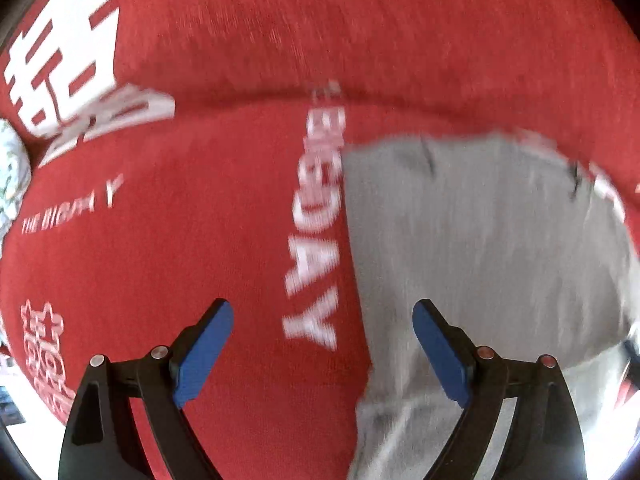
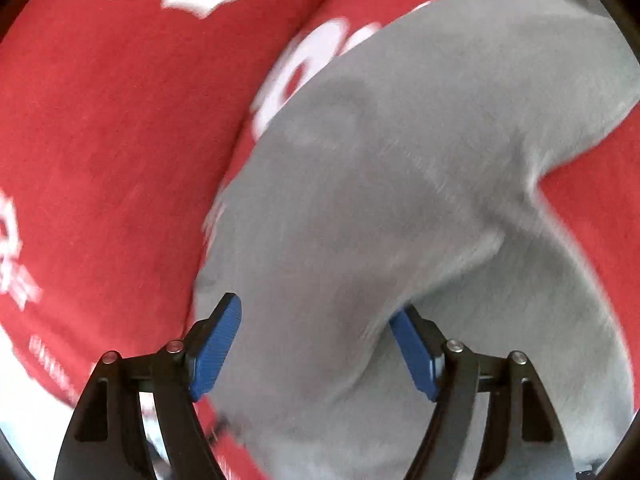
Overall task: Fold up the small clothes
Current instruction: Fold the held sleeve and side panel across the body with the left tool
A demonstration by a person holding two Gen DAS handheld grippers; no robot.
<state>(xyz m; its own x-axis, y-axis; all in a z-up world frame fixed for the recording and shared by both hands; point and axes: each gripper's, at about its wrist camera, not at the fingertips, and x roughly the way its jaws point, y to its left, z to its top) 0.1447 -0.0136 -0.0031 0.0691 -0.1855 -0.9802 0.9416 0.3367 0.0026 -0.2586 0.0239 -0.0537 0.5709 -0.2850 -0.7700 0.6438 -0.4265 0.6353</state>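
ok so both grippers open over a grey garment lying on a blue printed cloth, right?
Not blue: the printed cloth under the grey garment is red with white lettering, as the left wrist view shows. The rest holds: left gripper and right gripper are both open.

The sort of place cannot be told with any certainty. Both views are filled by a red cloth (image 1: 224,208) printed with white characters and the words "THE BIG DAY", spread as a work surface. On the red cloth lies a grey garment (image 2: 400,200); a pale patterned fabric (image 1: 10,176) shows at the red cloth's left edge.
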